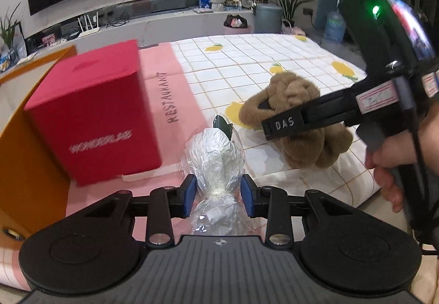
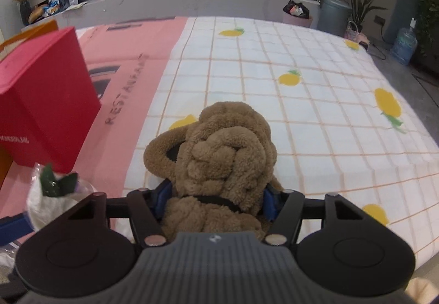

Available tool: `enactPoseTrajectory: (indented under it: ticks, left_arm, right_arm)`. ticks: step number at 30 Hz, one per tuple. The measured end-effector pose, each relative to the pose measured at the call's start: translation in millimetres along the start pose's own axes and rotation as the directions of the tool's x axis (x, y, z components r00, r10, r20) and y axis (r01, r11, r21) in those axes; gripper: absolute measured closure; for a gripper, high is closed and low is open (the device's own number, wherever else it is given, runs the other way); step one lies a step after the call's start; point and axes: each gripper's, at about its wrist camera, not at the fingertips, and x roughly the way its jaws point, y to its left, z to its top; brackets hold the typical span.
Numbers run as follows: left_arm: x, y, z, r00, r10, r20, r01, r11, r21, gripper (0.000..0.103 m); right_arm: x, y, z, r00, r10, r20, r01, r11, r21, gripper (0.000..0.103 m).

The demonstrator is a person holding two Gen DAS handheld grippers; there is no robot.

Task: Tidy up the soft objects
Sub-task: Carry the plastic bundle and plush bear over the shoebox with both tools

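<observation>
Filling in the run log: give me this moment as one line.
left claw: shut on wrapped bundle | right claw: around brown plush knot, on cloth | red box: upright, left

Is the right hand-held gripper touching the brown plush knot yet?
Touching. The right wrist view shows the right hand-held gripper with both blue pads pressed into the sides of the brown plush knot, with no gap on either side.

You've got a table [image 2: 315, 139] covered in a white checked cloth with lemons, and a pink "RESTAURANT" sheet [image 2: 131, 79] on its left part. Sitting on it: a red box [image 1: 90, 112] and a brown plush knot [image 2: 225, 155].
</observation>
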Motion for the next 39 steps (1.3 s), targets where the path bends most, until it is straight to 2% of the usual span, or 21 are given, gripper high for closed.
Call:
enactPoseTrajectory:
  ticks: [2, 5, 8, 11, 13, 15, 17, 19, 22, 25, 27, 30, 32, 35, 38, 39]
  left_arm:
    - [6.1, -9.1, 10.9, 0.999, 0.023, -0.036, -0.023, 1.0, 0.004, 0.064]
    - [14.4, -22.4, 30.4, 0.998, 0.022, -0.052, -0.019, 0.998, 0.066, 0.064]
    - [23.4, -27.0, 52.1, 0.998, -0.006, -0.068, 0.013, 0.995, 0.1, 0.064]
    - [32.3, -27.9, 75.7, 0.997, -0.021, -0.077, 0.029, 0.994, 0.102, 0.064]
    - [36.9, -28.0, 92.7, 0.997, 0.007, -0.072, 0.0, 0.996, 0.094, 0.064]
    - [39.3, -24.9, 110.7, 1.0, -0.013, -0.02, 0.015, 0.995, 0.094, 0.064]
    - [41.0, -19.5, 130.5, 0.998, 0.005, 0.06, -0.012, 0.993, 0.121, 0.064]
    - [43.6, -5.5, 152.1, 0.993, 0.012, 0.114, -0.022, 0.996, 0.089, 0.064]
    - [51.5, 22.7, 185.4, 0.99, 0.074, 0.123, -0.076, 0.997, 0.017, 0.064]
    - [54.4, 64.1, 211.8, 0.982, 0.151, 0.11, -0.145, 0.987, -0.061, 0.064]
    - [48.5, 93.7, 221.6, 0.972, 0.207, 0.111, -0.195, 0.974, -0.112, 0.064]
    - [33.4, 137.7, 223.5, 0.958, 0.269, 0.099, -0.255, 0.957, -0.136, 0.064]
    - [20.3, 167.0, 221.7, 0.943, 0.322, 0.086, -0.304, 0.937, -0.174, 0.064]
    - [-6.4, 208.1, 210.7, 0.926, 0.369, 0.078, -0.348, 0.915, -0.205, 0.064]
    - [-31.7, 230.3, 187.3, 0.896, 0.434, 0.1, -0.42, 0.898, -0.133, 0.064]
    - [-39.2, 235.2, 179.9, 0.893, 0.439, 0.103, -0.427, 0.896, -0.121, 0.064]
  right_arm:
    - [-5.2, -9.9, 3.7, 1.0, -0.009, 0.012, 0.009, 1.0, 0.011, 0.041]
    - [-13.4, -30.5, 9.4, 0.999, -0.029, 0.025, 0.027, 0.998, 0.059, 0.041]
    - [-18.6, -51.9, 16.3, 0.997, -0.07, 0.033, 0.066, 0.992, 0.105, 0.041]
    - [-17.4, -70.8, 26.0, 0.993, -0.11, 0.036, 0.102, 0.982, 0.16, 0.041]
    - [-12.1, -81.1, 34.9, 0.991, -0.129, 0.034, 0.12, 0.971, 0.207, 0.04]
    - [0.9, -89.4, 47.6, 0.991, -0.134, 0.01, 0.127, 0.96, 0.25, 0.04]
    - [16.0, -95.6, 64.5, 0.99, -0.132, -0.039, 0.138, 0.944, 0.301, 0.041]
    - [27.7, -97.5, 84.7, 0.985, -0.154, -0.076, 0.171, 0.917, 0.361, 0.04]
    - [38.5, -91.4, 116.4, 0.982, -0.168, -0.086, 0.189, 0.87, 0.455, 0.041]
    - [40.1, -71.4, 146.8, 0.989, -0.147, -0.022, 0.135, 0.827, 0.545, 0.041]
    - [38.0, -46.7, 166.5, 0.994, -0.106, 0.036, 0.067, 0.82, 0.568, 0.041]
    - [32.7, 3.5, 192.5, 0.994, -0.011, 0.107, -0.048, 0.845, 0.533, 0.041]
    - [29.4, 42.9, 205.8, 0.991, 0.056, 0.124, -0.11, 0.87, 0.481, 0.041]
    - [22.5, 103.0, 217.7, 0.979, 0.147, 0.143, -0.194, 0.894, 0.405, 0.041]
    - [12.3, 157.8, 224.5, 0.954, 0.258, 0.153, -0.297, 0.889, 0.349, 0.04]
    - [8.4, 174.0, 226.2, 0.946, 0.291, 0.147, -0.324, 0.886, 0.331, 0.04]
